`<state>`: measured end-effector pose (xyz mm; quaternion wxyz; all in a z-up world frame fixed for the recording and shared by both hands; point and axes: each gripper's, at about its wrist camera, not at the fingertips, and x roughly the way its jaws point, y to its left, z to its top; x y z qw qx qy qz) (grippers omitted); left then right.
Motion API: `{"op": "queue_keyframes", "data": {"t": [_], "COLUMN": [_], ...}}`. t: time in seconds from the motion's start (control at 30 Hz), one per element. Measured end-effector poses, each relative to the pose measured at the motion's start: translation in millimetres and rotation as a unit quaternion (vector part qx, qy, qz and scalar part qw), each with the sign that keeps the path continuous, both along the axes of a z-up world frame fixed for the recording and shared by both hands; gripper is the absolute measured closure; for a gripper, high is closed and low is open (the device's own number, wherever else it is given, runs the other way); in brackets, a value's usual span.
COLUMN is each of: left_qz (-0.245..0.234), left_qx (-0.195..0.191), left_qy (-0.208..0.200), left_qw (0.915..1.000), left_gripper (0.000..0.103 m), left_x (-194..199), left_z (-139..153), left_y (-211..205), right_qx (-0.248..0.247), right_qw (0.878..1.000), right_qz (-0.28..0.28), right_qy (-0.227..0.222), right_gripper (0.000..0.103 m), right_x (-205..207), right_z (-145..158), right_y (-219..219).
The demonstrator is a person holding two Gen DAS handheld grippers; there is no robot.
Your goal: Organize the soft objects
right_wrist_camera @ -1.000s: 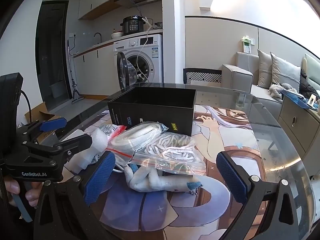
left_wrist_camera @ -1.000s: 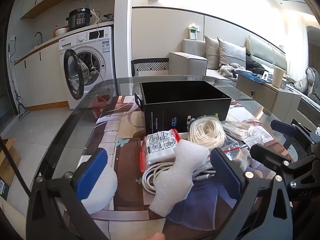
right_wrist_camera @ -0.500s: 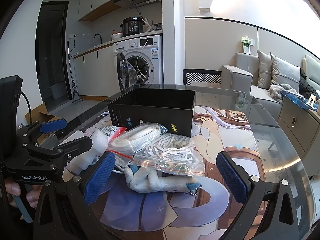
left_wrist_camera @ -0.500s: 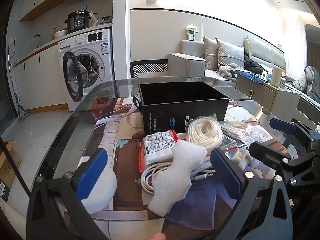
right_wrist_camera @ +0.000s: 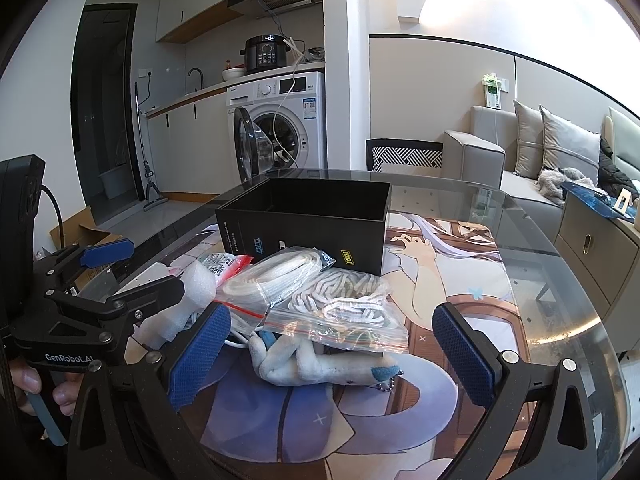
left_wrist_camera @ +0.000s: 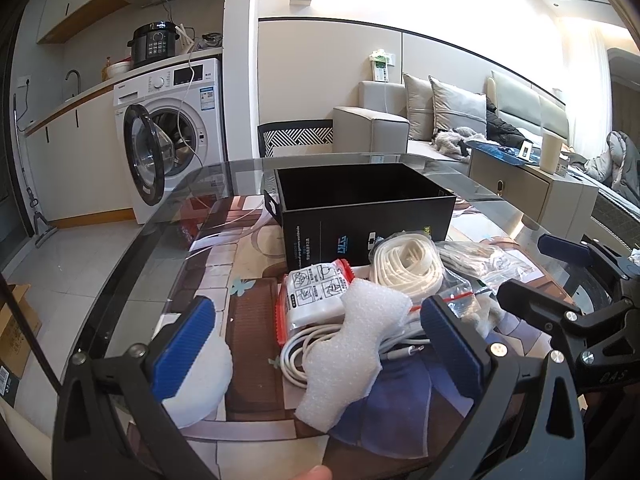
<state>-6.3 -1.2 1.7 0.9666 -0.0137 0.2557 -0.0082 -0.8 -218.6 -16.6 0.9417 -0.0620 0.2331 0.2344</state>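
An open black box (left_wrist_camera: 360, 208) stands on the glass table; it also shows in the right wrist view (right_wrist_camera: 308, 228). In front of it lies a pile: a white foam piece (left_wrist_camera: 352, 344), a red-edged pouch (left_wrist_camera: 316, 292), a white cable (left_wrist_camera: 296, 356), a bagged white rope coil (left_wrist_camera: 408, 260) (right_wrist_camera: 280, 272), a zip bag of cords (right_wrist_camera: 344, 304) and a grey plush toy (right_wrist_camera: 312, 364). My left gripper (left_wrist_camera: 320, 348) is open around the foam piece, above the table. My right gripper (right_wrist_camera: 332, 352) is open around the plush toy and zip bag.
A white foam pad (left_wrist_camera: 200, 376) lies by the left gripper's left finger. The round glass table (right_wrist_camera: 560, 280) covers a printed mat. A chair (left_wrist_camera: 296, 136) stands behind the table, a washing machine (left_wrist_camera: 172, 132) at back left, a sofa (left_wrist_camera: 440, 120) at back right.
Both grippers have shifted only slightly toward the pile. Nothing has been taken hold of or moved.
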Motion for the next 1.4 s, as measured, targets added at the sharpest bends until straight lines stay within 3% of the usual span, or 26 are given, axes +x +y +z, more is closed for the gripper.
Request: {"op": "queue_keyframes", "data": {"t": [1.4], "left_qz": [-0.005], "left_qx": [-0.001], "left_qy": [0.019], "left_qw": [0.9998], "left_gripper": [0.0], "left_x": [3.3], "left_z": [-11.0], "left_y": [5.4], "right_qx": [0.002], "right_qw": [1.0], "right_qz": [-0.015], "right_qy": [0.003], "right_gripper": [0.0], "right_x": [3.3], "right_z": [1.2], "right_y": [-10.2]}}
